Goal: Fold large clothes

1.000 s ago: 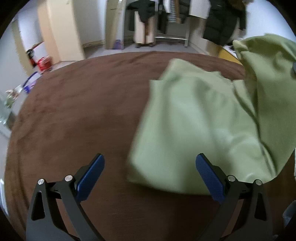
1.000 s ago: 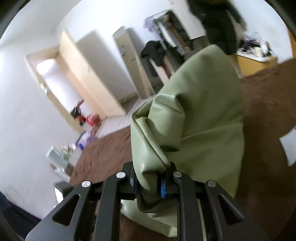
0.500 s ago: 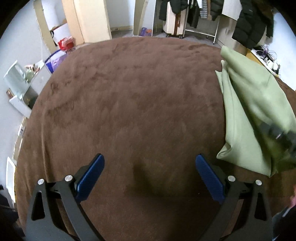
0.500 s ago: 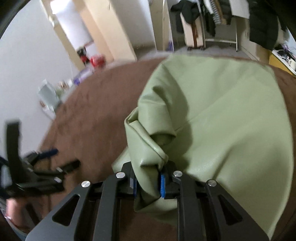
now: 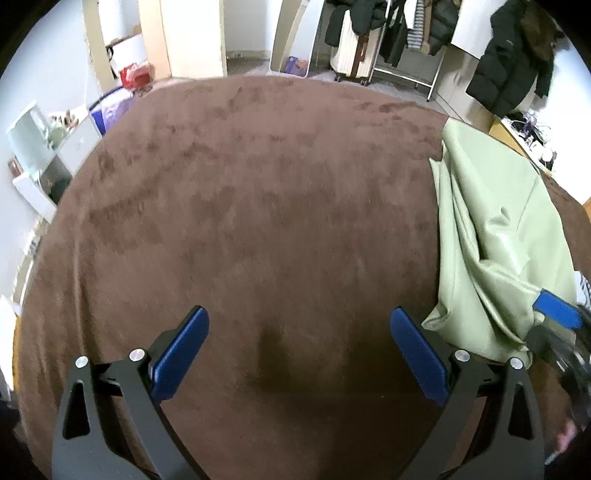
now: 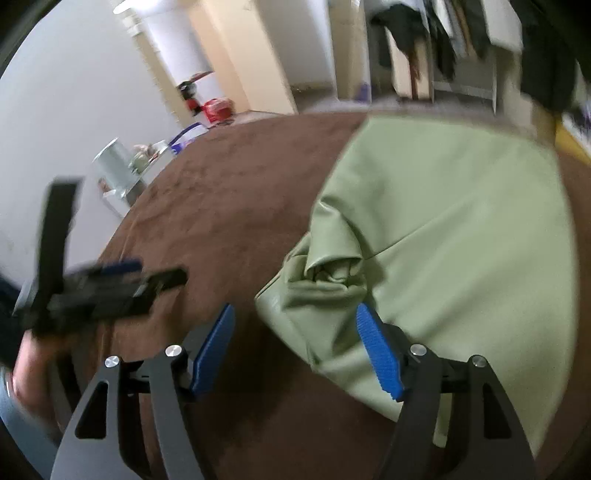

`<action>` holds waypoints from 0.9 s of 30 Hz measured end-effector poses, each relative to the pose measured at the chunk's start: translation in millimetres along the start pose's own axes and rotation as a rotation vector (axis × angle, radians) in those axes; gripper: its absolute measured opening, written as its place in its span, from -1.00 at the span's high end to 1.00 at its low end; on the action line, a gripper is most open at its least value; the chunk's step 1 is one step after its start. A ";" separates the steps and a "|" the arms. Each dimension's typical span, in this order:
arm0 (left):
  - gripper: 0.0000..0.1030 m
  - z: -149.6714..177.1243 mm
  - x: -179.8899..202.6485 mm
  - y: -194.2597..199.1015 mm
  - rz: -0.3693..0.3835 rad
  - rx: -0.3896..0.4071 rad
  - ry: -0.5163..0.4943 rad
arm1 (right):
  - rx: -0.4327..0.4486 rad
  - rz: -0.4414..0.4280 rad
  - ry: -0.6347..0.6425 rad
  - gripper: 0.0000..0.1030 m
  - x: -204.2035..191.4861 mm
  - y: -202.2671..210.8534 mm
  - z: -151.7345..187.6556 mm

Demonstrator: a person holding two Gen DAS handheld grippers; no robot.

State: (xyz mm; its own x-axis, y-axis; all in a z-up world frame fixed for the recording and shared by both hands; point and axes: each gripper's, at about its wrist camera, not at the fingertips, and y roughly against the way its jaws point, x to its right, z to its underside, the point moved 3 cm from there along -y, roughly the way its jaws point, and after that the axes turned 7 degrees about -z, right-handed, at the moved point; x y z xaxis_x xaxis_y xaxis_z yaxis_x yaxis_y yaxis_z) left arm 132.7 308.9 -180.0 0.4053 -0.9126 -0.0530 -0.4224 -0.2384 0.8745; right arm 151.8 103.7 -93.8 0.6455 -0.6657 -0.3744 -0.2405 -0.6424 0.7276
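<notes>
Left tongs wide apart, holding nothing | right tongs spread, straddling green garment edge

The right tongs stand spread wide, nothing between their blue pads. Just ahead of them lies the pale green garment, folded flat on the brown blanket, its bunched corner nearest the gap and part of the cloth running under the right-hand pad. Off to the left, blurred, the left tongs hang above the blanket, held by a hand. Far beyond stand cream cupboards and dark hanging clothes.
</notes>
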 end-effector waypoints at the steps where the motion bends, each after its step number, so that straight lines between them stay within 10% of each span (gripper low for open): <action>1: -0.87 -5.1 1.4 8.0 0.009 0.023 -0.002 | 0.009 -0.003 0.002 -0.34 0.6 10.5 1.4; 9: -0.84 -22.7 66.8 49.6 0.180 0.121 -0.120 | 0.068 0.133 -0.088 -0.34 63.2 79.1 14.7; 14: -0.22 -13.1 131.1 35.5 0.256 0.059 -0.267 | 0.075 0.167 -0.136 -0.34 92.9 93.6 29.1; 19: -0.05 -7.8 163.7 19.9 0.247 0.029 -0.333 | 0.077 0.167 -0.156 -0.34 105.8 96.8 34.9; 27: 0.58 -2.8 151.8 -0.8 0.247 -0.020 -0.342 | 0.072 0.151 -0.203 -0.36 115.3 88.1 42.9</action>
State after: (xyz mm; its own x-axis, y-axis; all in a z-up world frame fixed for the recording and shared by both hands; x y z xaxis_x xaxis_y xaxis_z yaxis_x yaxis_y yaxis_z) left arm 196.9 171.5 -187.4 0.0001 -1.0000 0.0058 -0.4561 0.0051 0.8899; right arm 173.9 -46.0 -97.6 0.4417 -0.8139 -0.3774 -0.3790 -0.5506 0.7438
